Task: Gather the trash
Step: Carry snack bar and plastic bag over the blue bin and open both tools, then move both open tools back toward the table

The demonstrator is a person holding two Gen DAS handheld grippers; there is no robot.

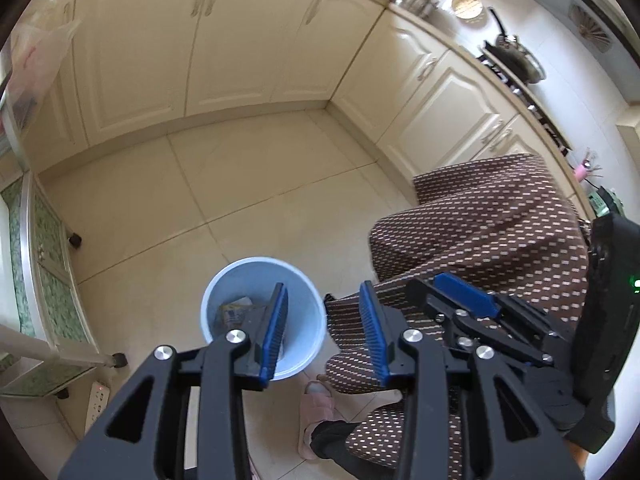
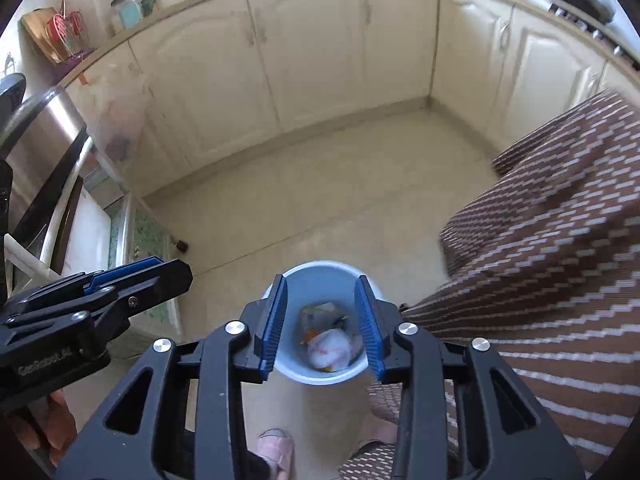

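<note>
Smooth pale-blue plastic bin [image 2: 324, 376], crumpled white paper trash [image 2: 330, 350] inside; glossy cream floor tiles [image 1: 248, 184]; ribbed blue claw pads [image 2: 276, 320].

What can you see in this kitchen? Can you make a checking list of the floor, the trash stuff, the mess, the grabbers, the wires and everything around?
Surface: pale tiled floor, bare where it shows.
Job's things: light blue bin standing upright on the floor; inside it a white crumpled wad and a yellowish wrapper.
Clutter: nothing seen loose on the floor.
Grippers: left gripper open, holding nothing; right gripper open, holding nothing, hanging above the bin.
Cables: white power strip on the floor; its cord is not visible.
Surroundings: cream cabinets, a pan on the stove, pink slipper, the person's brown patterned clothing.
</note>
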